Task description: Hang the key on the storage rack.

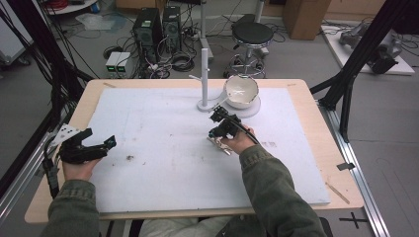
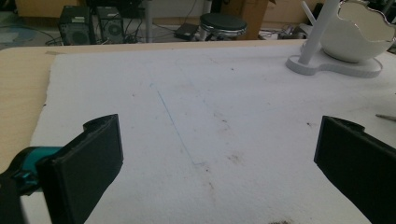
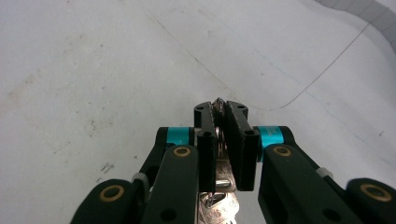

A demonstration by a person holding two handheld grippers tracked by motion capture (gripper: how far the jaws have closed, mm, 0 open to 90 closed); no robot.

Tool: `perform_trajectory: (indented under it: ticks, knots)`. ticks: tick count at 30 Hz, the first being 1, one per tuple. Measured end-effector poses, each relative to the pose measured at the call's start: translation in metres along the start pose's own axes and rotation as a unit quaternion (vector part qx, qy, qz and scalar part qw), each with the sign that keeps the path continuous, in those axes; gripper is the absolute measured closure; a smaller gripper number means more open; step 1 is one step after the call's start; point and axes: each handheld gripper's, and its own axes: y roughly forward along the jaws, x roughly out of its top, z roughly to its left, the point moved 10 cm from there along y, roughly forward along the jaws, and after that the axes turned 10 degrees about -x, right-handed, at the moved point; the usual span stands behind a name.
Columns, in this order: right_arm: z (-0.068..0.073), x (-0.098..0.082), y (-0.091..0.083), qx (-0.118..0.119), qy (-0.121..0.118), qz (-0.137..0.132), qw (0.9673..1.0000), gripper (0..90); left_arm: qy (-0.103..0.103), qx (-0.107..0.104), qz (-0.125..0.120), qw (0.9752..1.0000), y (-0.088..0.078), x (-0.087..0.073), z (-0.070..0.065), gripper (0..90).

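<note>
My right gripper (image 1: 217,116) hovers over the middle of the white foam mat (image 1: 163,148), just in front of the white stand. In the right gripper view its jaws (image 3: 219,105) are shut on a thin silvery metal piece (image 3: 218,103); what look like keys (image 3: 218,205) hang below between the fingers. My left gripper (image 1: 109,142) rests at the mat's left edge, held in a hand. Its jaws (image 2: 215,158) stand wide open over bare mat with nothing between them.
A white stand with an upright post (image 1: 204,74) and a white bowl (image 1: 241,91) on its base sits at the back centre of the mat. The wooden table (image 1: 321,128) rims the mat. A stool (image 1: 252,34) and computer towers (image 1: 148,29) stand on the floor beyond.
</note>
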Motion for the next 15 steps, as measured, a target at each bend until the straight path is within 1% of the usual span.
perform_trajectory:
  ticks: [5,10,15]
  knots:
    - [-0.002,-0.001,-0.006,0.002,0.008,-0.017,0.9998,82.8,0.000,0.000,0.000,1.0000,0.000,0.000,-0.001,1.7]
    - [-0.004,0.001,-0.016,0.002,0.015,-0.030,0.9994,82.8,0.000,-0.002,-0.001,1.0000,0.000,0.000,-0.003,1.7]
    - [-0.009,0.002,-0.026,-0.003,0.021,-0.046,0.9987,82.8,-0.001,-0.002,-0.002,1.0000,0.000,0.000,-0.003,1.7]
